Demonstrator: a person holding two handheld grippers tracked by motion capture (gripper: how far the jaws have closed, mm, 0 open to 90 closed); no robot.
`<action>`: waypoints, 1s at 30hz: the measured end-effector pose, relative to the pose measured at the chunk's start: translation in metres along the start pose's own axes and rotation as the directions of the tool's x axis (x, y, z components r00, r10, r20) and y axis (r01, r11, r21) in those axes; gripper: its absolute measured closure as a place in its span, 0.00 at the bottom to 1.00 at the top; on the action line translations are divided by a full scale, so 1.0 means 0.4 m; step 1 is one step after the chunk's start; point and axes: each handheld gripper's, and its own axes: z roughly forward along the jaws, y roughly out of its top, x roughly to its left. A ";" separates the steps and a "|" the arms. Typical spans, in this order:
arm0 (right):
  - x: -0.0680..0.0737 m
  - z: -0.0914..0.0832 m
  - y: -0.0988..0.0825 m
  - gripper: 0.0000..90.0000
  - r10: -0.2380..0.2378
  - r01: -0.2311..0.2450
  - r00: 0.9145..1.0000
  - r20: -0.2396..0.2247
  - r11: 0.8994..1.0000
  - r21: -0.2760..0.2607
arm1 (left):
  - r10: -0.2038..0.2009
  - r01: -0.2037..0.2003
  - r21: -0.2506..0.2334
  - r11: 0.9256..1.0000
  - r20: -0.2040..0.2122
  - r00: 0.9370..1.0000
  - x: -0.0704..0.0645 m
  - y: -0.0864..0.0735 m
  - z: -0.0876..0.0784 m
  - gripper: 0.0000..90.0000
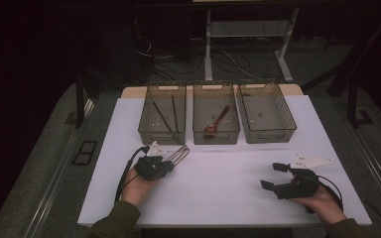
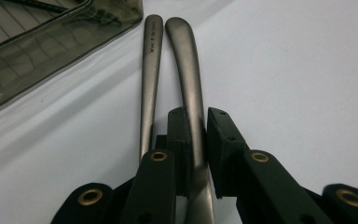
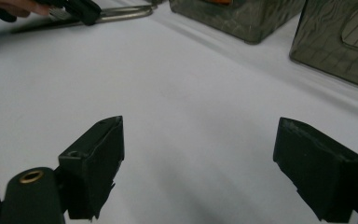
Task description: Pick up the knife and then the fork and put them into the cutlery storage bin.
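1. Metal, dull and grey: two cutlery handles [image 2: 170, 70] lie side by side on the white table [image 1: 228, 183], just in front of the left smoky plastic bin [image 1: 162, 115]. I cannot tell whether they belong to forks, knives or spoons, since their working ends are hidden under my tool.
2. On my left gripper [image 2: 196, 135] the jaws are clenched on the right-hand handle [image 2: 189, 70]; the pads press its sides. The other handle [image 2: 150, 79] runs just beside the jaws, outside the grip, close against the held one.
3. My right gripper [image 3: 198, 172] rests released over bare table at the right, well apart from the cutlery, with nothing between its wide-set jaws.
4. Sorting looks to be the job: the left bin holds dark chopsticks [image 1: 163, 116], the middle bin [image 1: 216, 115] a reddish-brown spoon [image 1: 217, 121], and the right bin [image 1: 267, 114] looks bare apart from a small speck.
5. I judge the step in hand is the pickup, grip just made, piece not yet lifted.
6. Next I want a straight lift so the neighbouring handle is not dragged along, then a carry over a bin wall, likely the right one, and a low release.
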 end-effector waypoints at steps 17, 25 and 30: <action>0.001 -0.015 0.008 0.14 -0.025 0.026 0.997 -0.070 1.000 0.009 | 0.043 -0.042 -0.011 0.999 0.066 0.997 -0.018 0.026 -0.014 0.88; 0.001 -0.007 0.011 0.14 -0.050 0.052 0.993 -0.107 0.998 0.019 | 0.087 -0.082 -0.047 0.996 0.123 0.989 -0.043 0.052 -0.037 0.88; 0.005 -0.007 0.023 0.13 -0.065 0.068 0.989 -0.130 0.998 0.014 | 0.122 -0.112 -0.063 0.992 0.168 0.978 -0.067 0.069 -0.043 0.88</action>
